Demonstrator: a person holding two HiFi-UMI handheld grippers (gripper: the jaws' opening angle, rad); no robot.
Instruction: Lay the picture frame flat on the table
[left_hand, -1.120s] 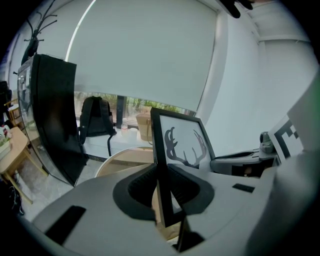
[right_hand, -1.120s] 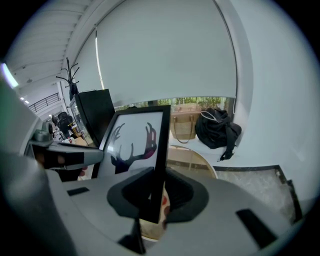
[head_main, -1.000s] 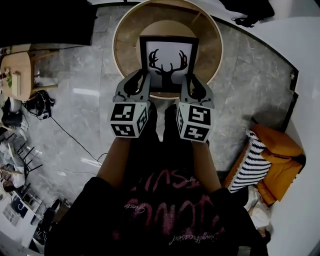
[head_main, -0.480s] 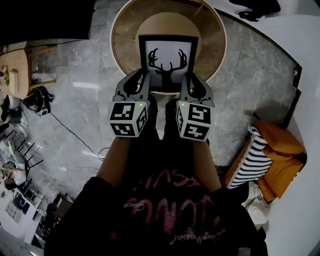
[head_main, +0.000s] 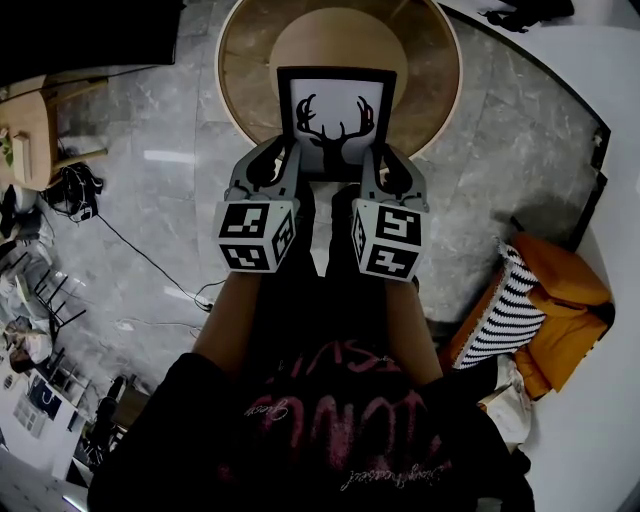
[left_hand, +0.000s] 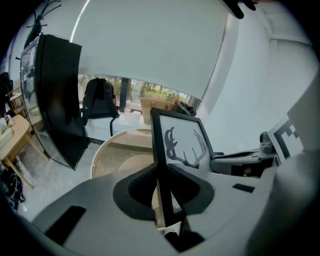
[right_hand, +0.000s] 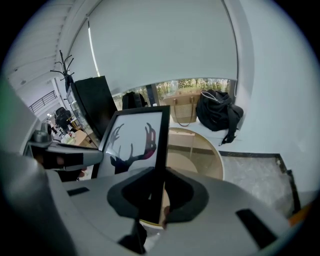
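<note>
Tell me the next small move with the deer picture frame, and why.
The left tool and right tool each clamp a side edge of the black-framed antler picture, which stands tilted up over the round wooden table. Probably best: lower both tools together, tipping the frame's top away until it lies flat.

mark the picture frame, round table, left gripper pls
picture frame (head_main: 336, 120), head view, on the antler print at its centre.
round table (head_main: 428, 78), head view, bare wood right of the frame.
left gripper (left_hand: 161, 186), left gripper view, between its jaws, clamped on the frame's edge.
</note>
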